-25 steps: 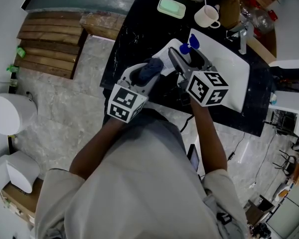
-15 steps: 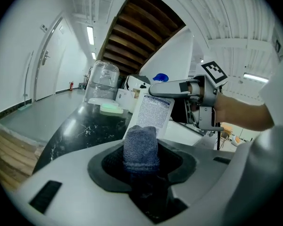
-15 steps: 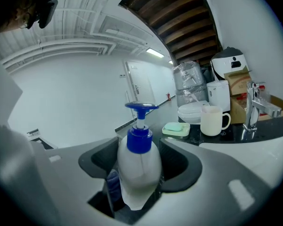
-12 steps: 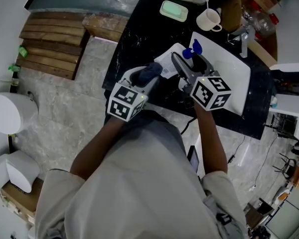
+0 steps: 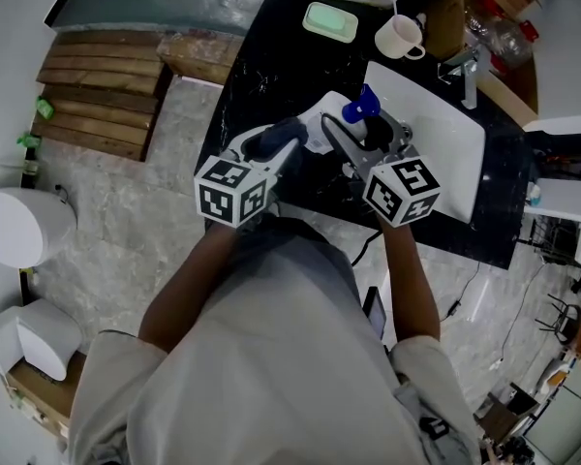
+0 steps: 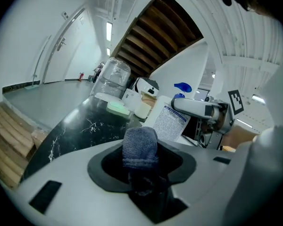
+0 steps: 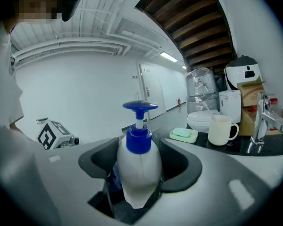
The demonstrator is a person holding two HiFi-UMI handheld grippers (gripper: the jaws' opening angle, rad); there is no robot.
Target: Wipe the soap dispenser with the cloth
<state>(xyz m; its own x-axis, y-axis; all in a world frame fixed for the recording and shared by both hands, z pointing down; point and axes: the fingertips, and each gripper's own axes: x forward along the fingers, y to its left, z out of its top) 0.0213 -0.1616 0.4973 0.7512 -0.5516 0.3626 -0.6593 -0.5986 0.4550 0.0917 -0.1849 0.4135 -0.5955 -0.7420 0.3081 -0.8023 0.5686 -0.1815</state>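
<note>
The right gripper (image 5: 366,136) has its jaws spread wide and pressed on both sides of the dispenser (image 7: 138,166), which stands upright between them with its blue pump on top. Past this gripper, ahead and to its right, sit a green soap dish (image 7: 183,134), a mug (image 7: 222,130) and a tap (image 7: 262,121).

The left gripper (image 5: 286,143) pinches the cloth (image 6: 140,146), a dark blue wad that sticks up out of its jaws. Just ahead of that wad, slightly to the right, is the dispenser's labelled side (whether cloth and bottle touch I cannot tell). Both grippers meet over the black counter (image 5: 261,66), with the sink (image 5: 436,153) to the right gripper's right.
</note>
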